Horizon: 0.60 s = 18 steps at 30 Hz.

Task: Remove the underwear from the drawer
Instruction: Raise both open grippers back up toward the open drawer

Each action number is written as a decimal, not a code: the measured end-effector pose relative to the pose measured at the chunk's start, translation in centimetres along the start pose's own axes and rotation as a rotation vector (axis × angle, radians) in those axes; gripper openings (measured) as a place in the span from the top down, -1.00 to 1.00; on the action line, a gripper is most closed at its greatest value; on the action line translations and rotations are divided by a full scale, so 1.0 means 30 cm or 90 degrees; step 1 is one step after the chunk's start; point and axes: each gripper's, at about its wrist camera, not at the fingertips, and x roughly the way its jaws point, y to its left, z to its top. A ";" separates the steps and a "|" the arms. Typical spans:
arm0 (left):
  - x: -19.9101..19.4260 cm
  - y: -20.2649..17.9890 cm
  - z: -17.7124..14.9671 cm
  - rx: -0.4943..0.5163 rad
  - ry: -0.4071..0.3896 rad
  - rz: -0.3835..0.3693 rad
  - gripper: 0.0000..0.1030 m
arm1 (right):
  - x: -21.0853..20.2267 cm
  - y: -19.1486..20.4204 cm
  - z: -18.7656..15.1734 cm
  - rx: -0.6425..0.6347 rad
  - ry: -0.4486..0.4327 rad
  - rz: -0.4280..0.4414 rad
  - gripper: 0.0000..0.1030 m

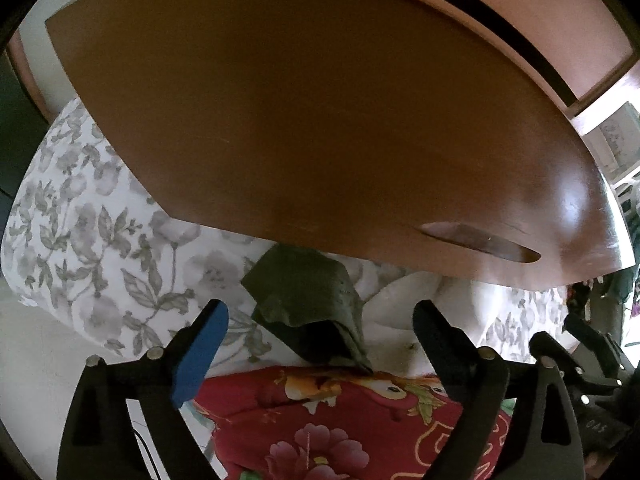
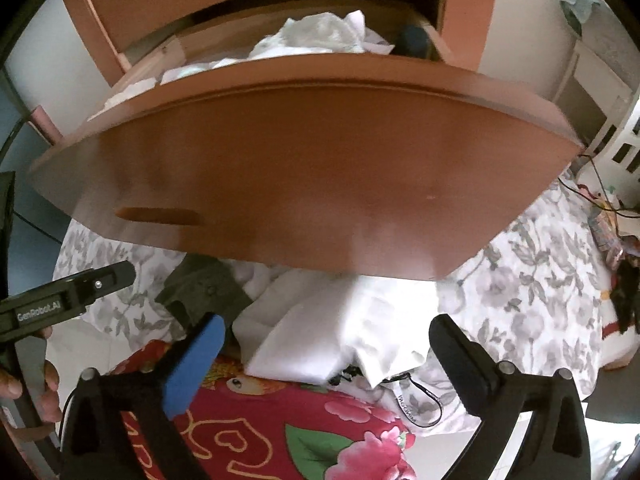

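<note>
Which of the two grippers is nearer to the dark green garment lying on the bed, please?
Left. The left gripper has the dark green garment between its open fingers; the right gripper is open over the white cloth beside it.

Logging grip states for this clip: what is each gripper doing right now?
Left gripper: open, holding nothing; dark green garment lies loose between the fingers.
Right gripper: open, holding nothing; white garment lies below.
</note>
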 end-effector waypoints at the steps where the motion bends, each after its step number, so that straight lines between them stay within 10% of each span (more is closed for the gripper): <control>1: -0.001 0.001 0.000 0.000 0.000 0.002 -0.87 | -0.001 -0.003 -0.001 0.003 0.000 0.000 -1.00; 18: -0.041 -0.021 0.002 0.025 0.002 -0.020 -0.91 | -0.018 -0.018 -0.004 0.011 -0.003 0.005 -1.00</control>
